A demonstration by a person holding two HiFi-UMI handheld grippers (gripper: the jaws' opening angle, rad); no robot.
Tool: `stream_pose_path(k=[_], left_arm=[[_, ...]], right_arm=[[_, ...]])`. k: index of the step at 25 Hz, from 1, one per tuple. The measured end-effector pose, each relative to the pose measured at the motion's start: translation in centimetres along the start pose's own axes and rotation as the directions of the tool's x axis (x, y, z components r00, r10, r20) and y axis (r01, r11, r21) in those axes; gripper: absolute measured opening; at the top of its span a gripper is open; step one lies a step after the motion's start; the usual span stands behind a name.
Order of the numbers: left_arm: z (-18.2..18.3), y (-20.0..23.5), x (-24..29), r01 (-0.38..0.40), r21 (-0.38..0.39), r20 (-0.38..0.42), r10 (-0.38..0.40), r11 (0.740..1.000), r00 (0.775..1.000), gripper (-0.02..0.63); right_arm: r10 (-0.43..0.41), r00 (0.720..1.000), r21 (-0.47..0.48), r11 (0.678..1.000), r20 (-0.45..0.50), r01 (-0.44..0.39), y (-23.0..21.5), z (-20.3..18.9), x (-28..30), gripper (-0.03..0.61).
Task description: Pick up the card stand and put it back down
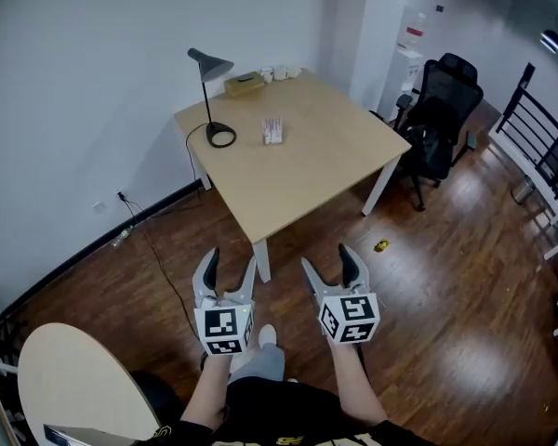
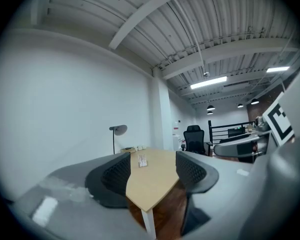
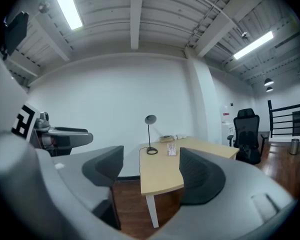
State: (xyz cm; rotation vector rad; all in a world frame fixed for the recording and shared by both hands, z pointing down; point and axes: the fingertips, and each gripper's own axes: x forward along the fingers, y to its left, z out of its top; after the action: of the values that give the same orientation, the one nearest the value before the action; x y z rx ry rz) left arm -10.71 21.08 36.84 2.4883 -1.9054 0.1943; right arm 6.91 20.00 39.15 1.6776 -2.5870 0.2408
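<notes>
The card stand (image 1: 272,130) is a small clear holder with white cards, standing on the wooden table (image 1: 325,170) near its far left part. It shows small in the left gripper view as the card stand (image 2: 141,160) and in the right gripper view as the card stand (image 3: 171,149). My left gripper (image 1: 230,268) and right gripper (image 1: 327,263) hover side by side above the floor, well short of the table's near corner. Both stand open with nothing between the jaws. The left gripper (image 2: 152,171) and right gripper (image 3: 151,166) frame the table ahead.
A black desk lamp (image 1: 211,96) stands at the table's left corner, with a tissue box (image 1: 245,84) and small cups (image 1: 281,72) at its far edge. A black office chair (image 1: 439,124) is right of the table. A round pale table (image 1: 74,388) lies at lower left. A cable (image 1: 153,249) runs across the wood floor.
</notes>
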Motion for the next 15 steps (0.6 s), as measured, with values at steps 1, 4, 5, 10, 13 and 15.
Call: stream_pose_path(k=[1,4,5,10,13,15], left_arm=[[0.2,1.1,1.5,-0.009,-0.008,0.002,0.009,1.000,1.000,0.284],[1.1,4.1,5.8,-0.020,-0.018,0.019,0.020,1.000,1.000,0.284],[1.3,4.8,7.1,-0.016,-0.014,0.023,0.016,1.000,1.000,0.284],[1.0,8.9,13.3,-0.020,-0.043,0.005,0.021,0.999,1.000,0.284],[0.6,10.7,16.8,-0.024,-0.070,-0.027,0.022,0.997,0.999,0.285],[0.8,11.0,18.3,-0.031,-0.068,-0.029,0.029,0.997,0.999,0.284]], right_arm=[[0.014,1.000,-0.015,1.000,-0.002,-0.014,0.1,0.6,1.7,0.356],[0.048,0.999,-0.063,0.997,0.024,-0.046,0.1,3.0,6.9,0.356],[0.050,0.998,-0.066,0.997,0.038,-0.048,-0.3,3.9,8.5,0.356],[0.032,0.999,-0.029,0.999,0.028,-0.031,-2.1,5.2,15.1,0.351],[0.007,0.999,0.001,1.000,-0.043,-0.007,-3.6,3.7,17.9,0.345],[0.010,0.996,0.023,1.000,-0.093,-0.008,-4.8,2.8,19.6,0.339]])
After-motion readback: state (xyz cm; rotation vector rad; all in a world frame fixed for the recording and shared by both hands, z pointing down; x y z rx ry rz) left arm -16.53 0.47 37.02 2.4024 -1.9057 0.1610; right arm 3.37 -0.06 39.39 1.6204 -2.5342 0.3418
